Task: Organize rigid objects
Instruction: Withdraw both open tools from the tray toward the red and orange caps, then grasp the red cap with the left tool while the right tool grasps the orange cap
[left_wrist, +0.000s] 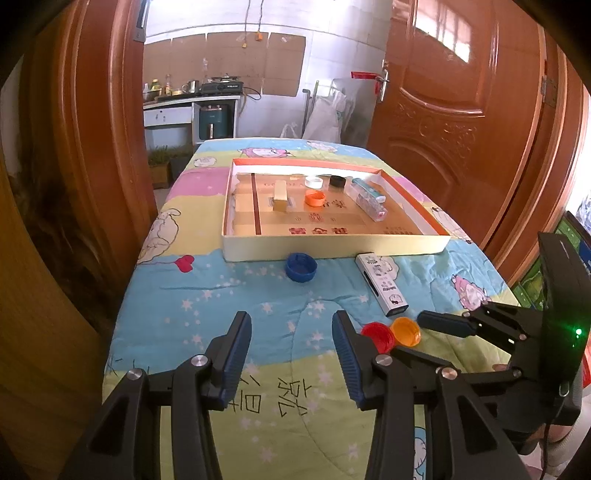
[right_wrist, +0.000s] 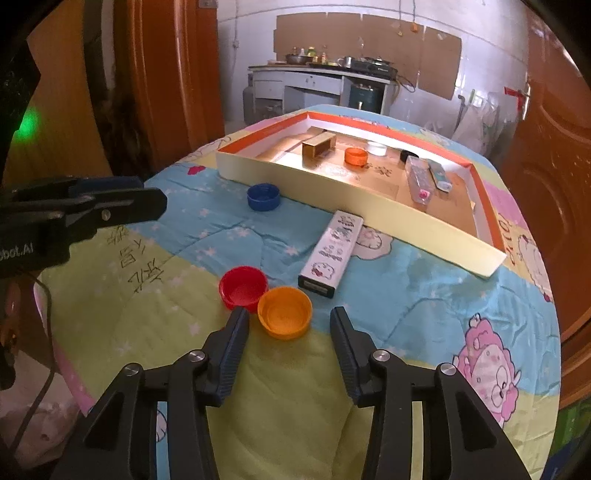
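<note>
On the cartoon-print bedcloth a red cap (right_wrist: 242, 286) and an orange cap (right_wrist: 284, 312) lie side by side, open side up. My right gripper (right_wrist: 288, 323) is open; its fingertips flank the orange cap's near side and the pads do not press on it. A white cartoon-printed box (right_wrist: 330, 253) lies just beyond, and a blue cap (right_wrist: 263, 196) sits by the front wall of the shallow cardboard tray (right_wrist: 332, 192). My left gripper (left_wrist: 290, 321) is open over bare cloth with nothing between its fingers, and the red cap (left_wrist: 376, 334) shows just right of it.
The tray (left_wrist: 332, 251) holds a tan block (left_wrist: 280, 194), an orange cap (left_wrist: 314, 197), a white cap (left_wrist: 314, 181), a black cap (left_wrist: 338, 181) and a clear box (left_wrist: 367, 199). Brown wooden doors stand on both sides. A kitchen counter lies beyond the table's far end.
</note>
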